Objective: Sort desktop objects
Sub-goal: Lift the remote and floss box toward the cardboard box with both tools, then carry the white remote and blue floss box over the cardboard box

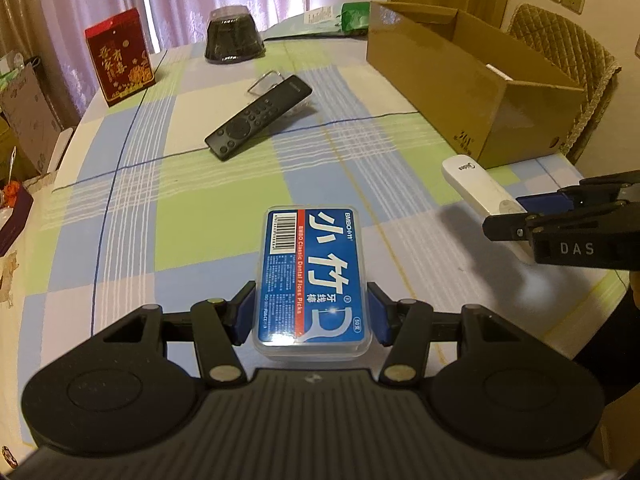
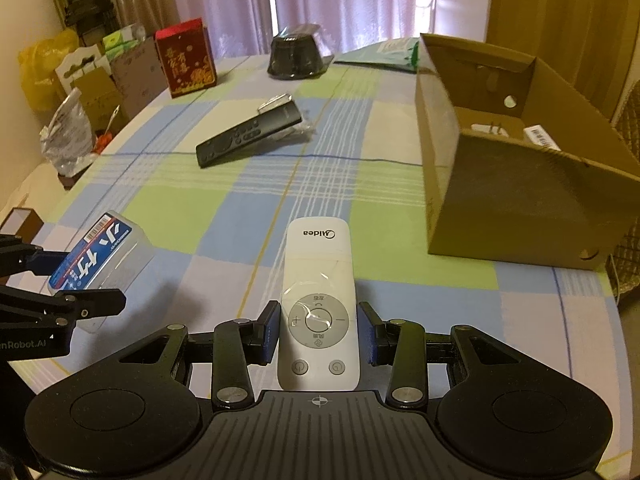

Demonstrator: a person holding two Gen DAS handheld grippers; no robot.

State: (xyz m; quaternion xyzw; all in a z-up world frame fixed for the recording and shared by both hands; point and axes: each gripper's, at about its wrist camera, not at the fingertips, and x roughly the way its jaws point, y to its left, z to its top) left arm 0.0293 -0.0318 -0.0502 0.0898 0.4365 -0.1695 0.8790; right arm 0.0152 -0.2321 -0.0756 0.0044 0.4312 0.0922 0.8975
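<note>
- I see the table (image 1: pixel 224 216) under a checked cloth of blue, green and pale squares.
- A black remote (image 1: pixel 258 117) lies near the middle, its far end propped on a clear plastic piece (image 1: pixel 269 80).
- Beyond it sits a dark rounded container (image 1: pixel 233 36) with a clear wrap.
- At the far left edge stands a red box (image 1: pixel 119 57) with gold characters.
- Along my right side rests an open cardboard box (image 1: pixel 472 80), long side towards the middle.
- At the far end, a green-and-white packet (image 1: pixel 320 20) lies flat, just beside the cardboard box's far corner.
- I cannot tell whether the floss-pick box (image 1: pixel 312 276) and white remote (image 2: pixel 318 308) touch the cloth.
</note>
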